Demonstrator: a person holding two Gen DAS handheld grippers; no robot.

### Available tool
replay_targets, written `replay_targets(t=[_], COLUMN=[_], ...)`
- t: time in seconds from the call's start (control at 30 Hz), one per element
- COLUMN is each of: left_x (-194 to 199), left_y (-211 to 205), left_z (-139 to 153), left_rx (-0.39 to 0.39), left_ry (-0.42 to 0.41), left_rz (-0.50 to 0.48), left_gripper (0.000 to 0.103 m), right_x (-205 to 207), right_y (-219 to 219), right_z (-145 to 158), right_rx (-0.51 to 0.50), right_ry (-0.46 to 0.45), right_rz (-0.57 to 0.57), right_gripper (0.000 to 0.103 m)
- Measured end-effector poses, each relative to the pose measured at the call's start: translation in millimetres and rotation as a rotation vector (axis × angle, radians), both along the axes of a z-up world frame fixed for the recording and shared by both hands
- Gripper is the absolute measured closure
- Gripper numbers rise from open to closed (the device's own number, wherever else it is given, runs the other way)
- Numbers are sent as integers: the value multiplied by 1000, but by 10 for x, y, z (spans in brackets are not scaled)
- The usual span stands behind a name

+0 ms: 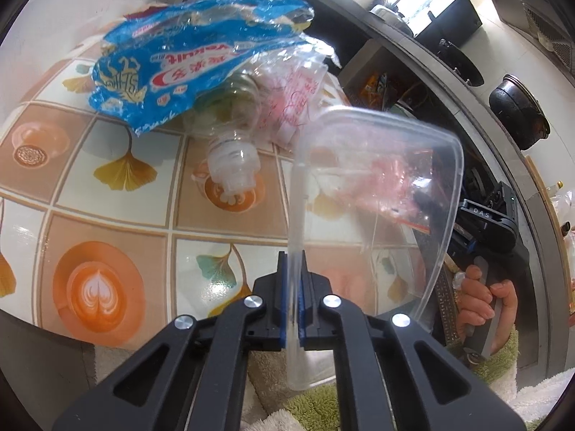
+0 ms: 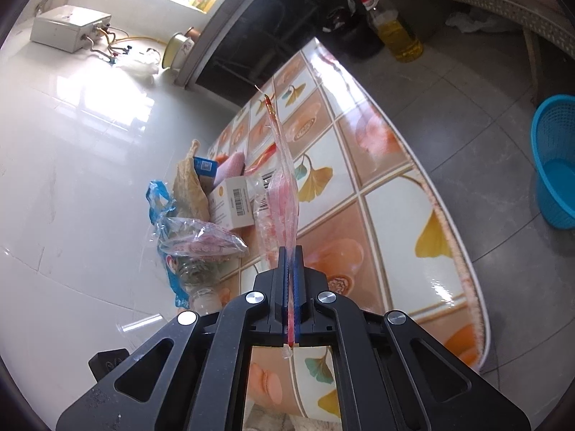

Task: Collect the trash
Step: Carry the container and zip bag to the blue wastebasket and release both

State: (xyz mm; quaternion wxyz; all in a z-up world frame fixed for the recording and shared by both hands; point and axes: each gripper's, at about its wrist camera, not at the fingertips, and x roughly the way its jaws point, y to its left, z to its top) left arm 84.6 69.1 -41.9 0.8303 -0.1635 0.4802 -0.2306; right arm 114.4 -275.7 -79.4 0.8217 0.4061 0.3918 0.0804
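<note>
The left gripper [image 1: 293, 280] is pinching the rim of a clear plastic tub [image 1: 377, 208], lifting it off the table [image 1: 118, 179] near its edge. The right gripper [image 2: 291, 276] is clamping a pink plastic bag [image 2: 284, 194] by its edge, likely for binning, while the blue wrapper [image 1: 187, 57] and bottle [image 1: 233, 151] are lying mid-table.

One clear tub [image 1: 377, 194], one bottle [image 1: 233, 143], perhaps three wrappers [image 1: 201, 61] (overlapping).

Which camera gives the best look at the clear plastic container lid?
The left wrist view. The left gripper pinches the clear plastic container lid by its edge, so its rounded outline fills the right half of the frame. I cannot make the lid out in the right wrist view.
</note>
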Motion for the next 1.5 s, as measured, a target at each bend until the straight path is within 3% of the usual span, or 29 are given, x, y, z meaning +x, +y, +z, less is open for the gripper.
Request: replay_targets(t=[0.33, 0.73, 1.03, 1.3, 1.5], left_x=[-81, -223, -220, 36, 336], left_y=[-37, -157, -539, -1069, -1715], left_z=[142, 348, 487, 626, 726], left_rx=[-8, -85, -94, -35, 39], left_ry=[-44, -109, -137, -132, -133], left_rz=[-6, -74, -175, -264, -389], left_gripper=[100, 100, 100, 100, 100], right_x=[-227, -376, -617, -919, -1208], right_y=[-154, -260, -513, -903, -1261], right_z=[242, 342, 381, 366, 219], right_rx=[-36, -35, -25, -18, -17], right_ry=[-73, -131, -173, -187, -169], right_rz=[-45, -73, -137, -258, -390], right_gripper=[103, 103, 103, 103, 103])
